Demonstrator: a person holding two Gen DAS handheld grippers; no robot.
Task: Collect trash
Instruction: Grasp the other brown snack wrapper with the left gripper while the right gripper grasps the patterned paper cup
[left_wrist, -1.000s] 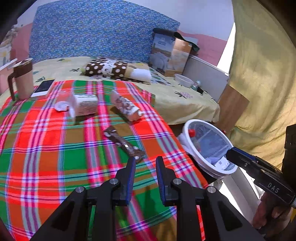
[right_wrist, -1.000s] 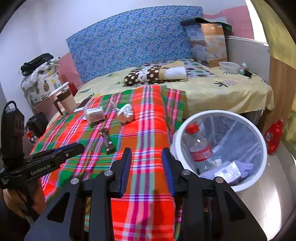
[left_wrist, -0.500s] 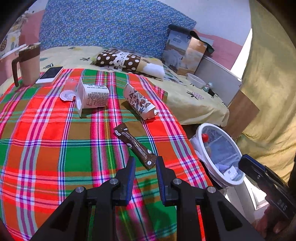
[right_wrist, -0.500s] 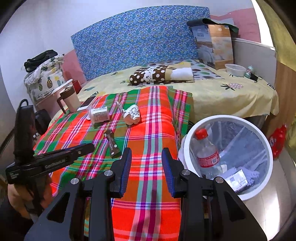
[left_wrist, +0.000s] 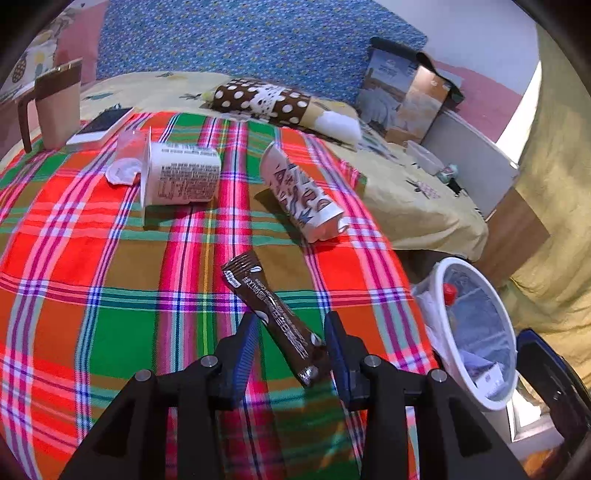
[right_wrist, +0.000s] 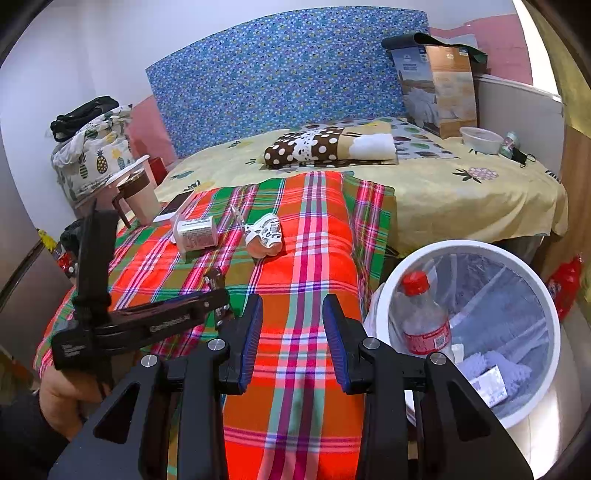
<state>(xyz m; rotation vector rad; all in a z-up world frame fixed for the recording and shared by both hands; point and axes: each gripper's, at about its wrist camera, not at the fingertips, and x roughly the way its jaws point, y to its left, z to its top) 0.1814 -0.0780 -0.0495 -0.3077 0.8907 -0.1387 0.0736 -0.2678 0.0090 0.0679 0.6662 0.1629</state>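
Observation:
A brown snack wrapper (left_wrist: 273, 314) lies flat on the plaid blanket (left_wrist: 110, 280). My left gripper (left_wrist: 291, 332) is open, with its fingers on either side of the wrapper's near half. Farther back lie a white yogurt cup (left_wrist: 181, 177) on its side and a patterned carton (left_wrist: 299, 192). The white trash bin (right_wrist: 469, 332) stands on the floor at the bed's right; a red-capped plastic bottle (right_wrist: 421, 314) and paper are in it. My right gripper (right_wrist: 291, 325) is open and empty above the blanket's edge, left of the bin. The left gripper (right_wrist: 218, 306) hides most of the wrapper in the right wrist view.
A mug (left_wrist: 55, 107) and a phone (left_wrist: 101, 125) sit at the blanket's far left. A polka-dot pillow (left_wrist: 273, 103), a box (left_wrist: 402, 99) and a small bowl (right_wrist: 480, 138) lie on the yellow sheet behind. A red bottle (right_wrist: 563, 284) stands beyond the bin.
My left gripper has moved forward and down over the brown wrapper and its jaws have opened wider around it. My right gripper has shifted only slightly and stays open.

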